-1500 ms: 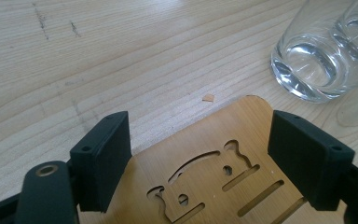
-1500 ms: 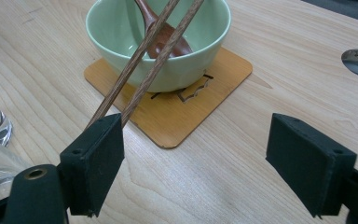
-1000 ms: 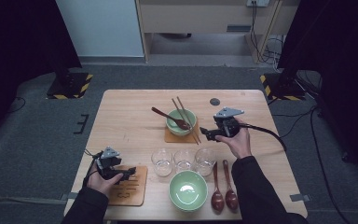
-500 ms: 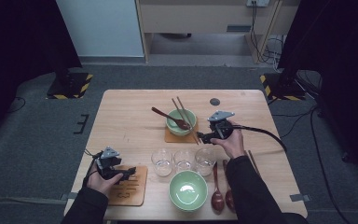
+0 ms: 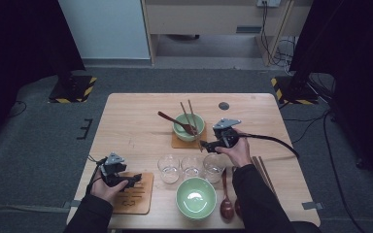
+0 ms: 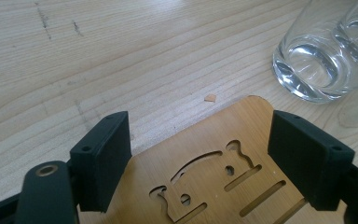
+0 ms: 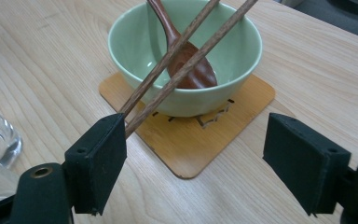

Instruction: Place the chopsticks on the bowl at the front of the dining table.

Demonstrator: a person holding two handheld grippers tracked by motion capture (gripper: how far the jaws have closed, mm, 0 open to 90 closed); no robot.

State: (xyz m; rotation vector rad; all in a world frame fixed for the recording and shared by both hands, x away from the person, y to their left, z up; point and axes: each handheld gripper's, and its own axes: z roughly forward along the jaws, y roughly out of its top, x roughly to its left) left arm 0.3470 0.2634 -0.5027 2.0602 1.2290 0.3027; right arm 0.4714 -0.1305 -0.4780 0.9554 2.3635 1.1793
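Observation:
A pale green bowl stands on a square wooden coaster past mid-table. A dark wooden spoon rests in it, and a pair of brown chopsticks lies across its rim. My right gripper is open just right of the bowl, low over the coaster's edge; the chopsticks' near ends reach its left jaw. My left gripper is open over a cut-out wooden coaster at the front left, holding nothing.
Three clear glasses stand in a row between my hands; one glass is close ahead of the left gripper. A second green bowl, two wooden spoons and spare chopsticks lie at the front right.
The right gripper has come down and to the left, toward the far bowl and the near ends of its chopsticks. The left gripper has stayed over its coaster.

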